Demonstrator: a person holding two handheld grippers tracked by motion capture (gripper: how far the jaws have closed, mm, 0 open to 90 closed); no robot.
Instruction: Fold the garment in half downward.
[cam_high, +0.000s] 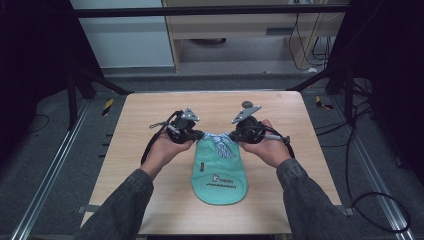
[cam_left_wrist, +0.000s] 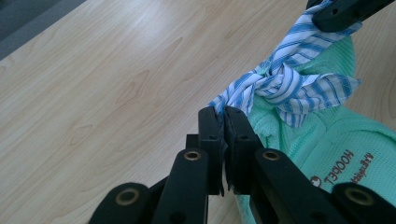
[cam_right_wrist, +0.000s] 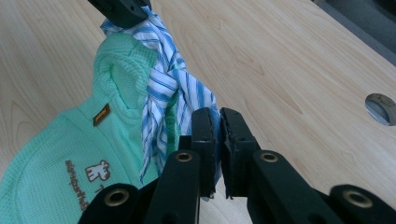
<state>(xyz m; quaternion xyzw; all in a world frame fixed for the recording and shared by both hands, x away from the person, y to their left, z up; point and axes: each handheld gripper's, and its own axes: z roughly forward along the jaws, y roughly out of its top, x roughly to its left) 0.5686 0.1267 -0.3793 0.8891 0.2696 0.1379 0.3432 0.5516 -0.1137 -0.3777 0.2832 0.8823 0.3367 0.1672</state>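
Observation:
A mint-green bib (cam_high: 219, 175) with a small printed logo lies flat on the wooden table (cam_high: 150, 115). Its blue-and-white striped ties (cam_high: 220, 139) are knotted together at the top. My left gripper (cam_high: 199, 135) is shut on the left tie end (cam_left_wrist: 229, 99). On the other side my right gripper (cam_high: 234, 136) is shut on the right tie end (cam_right_wrist: 205, 100). The knot (cam_left_wrist: 275, 79) sits between the two grippers, with the ties stretched out to either side. The bib's green body (cam_right_wrist: 60, 140) spreads toward the table's near edge.
A small grey round cap (cam_high: 247, 104) is set in the table near its far edge, also the grey cap (cam_right_wrist: 380, 108). Bare wood surrounds the bib. Dark stands and cables flank the table on the floor.

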